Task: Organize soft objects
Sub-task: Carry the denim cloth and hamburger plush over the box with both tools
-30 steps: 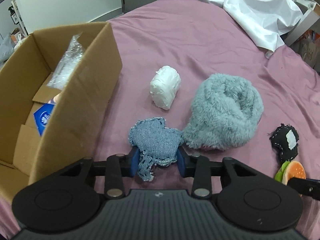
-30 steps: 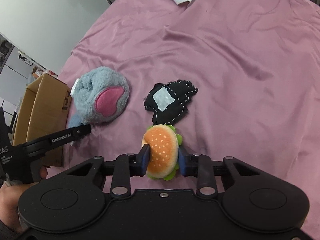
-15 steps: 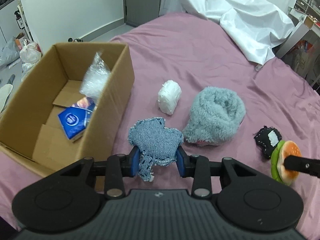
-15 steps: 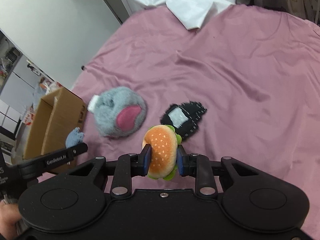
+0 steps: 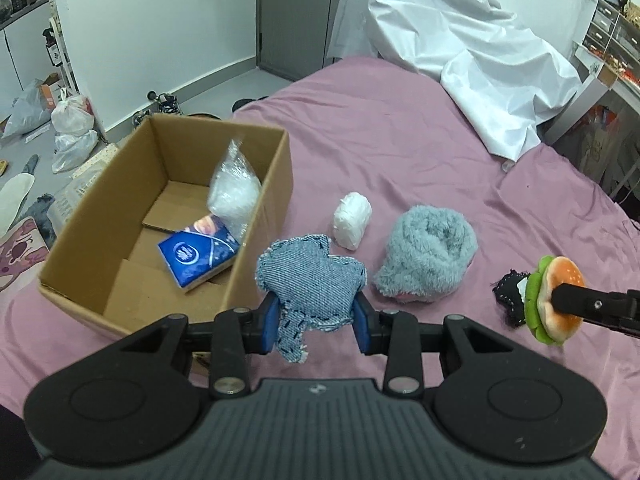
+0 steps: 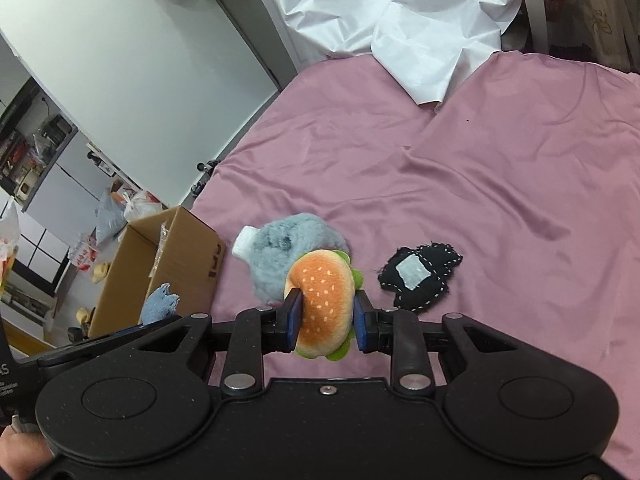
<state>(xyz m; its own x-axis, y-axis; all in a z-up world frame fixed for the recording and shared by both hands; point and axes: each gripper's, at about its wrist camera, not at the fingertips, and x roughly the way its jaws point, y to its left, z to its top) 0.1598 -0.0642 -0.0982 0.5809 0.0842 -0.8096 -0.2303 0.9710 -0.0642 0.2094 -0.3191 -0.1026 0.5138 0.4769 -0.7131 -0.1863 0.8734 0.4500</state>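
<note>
Here, in the left wrist view, our left tool [image 5: 316, 326] is clamped on the denim plush [image 5: 310, 288], its 2 blue pads pressing the plush from either side, and the toy hangs clear of the bed [image 5: 400, 152]. Just left of it stands the cardboard box [image 5: 262, 216], open at the top, with a blue tissue pack [image 5: 196, 254] and a clear plastic bag [image 5: 234, 192] already inside. On the pink sheet beyond lie a white wrapped roll [image 5: 352, 220] and, beside it, a grey furry plush [image 5: 428, 260]. At the right edge the burger plush [image 5: 556, 300] shows, carried in front of a black patched plush [image 5: 510, 294].

Then, in the right wrist view, our right tool [image 6: 326, 324] is clamped on the burger plush [image 6: 324, 304], bun side towards us, lifted above the sheet. The grey furry plush [image 6: 288, 248] sits behind it, the black patched plush [image 6: 420, 276] lies well apart to the right, and the cardboard box [image 6: 176, 256] stands off to the left with the denim plush [image 6: 160, 304] near its corner.

We judge that we are mid-carry with 2 toys in hand. The next move calls for swinging the denim plush over the box rim and parting the left tool, then bringing the burger across; 3 soft things remain on the bed.
</note>
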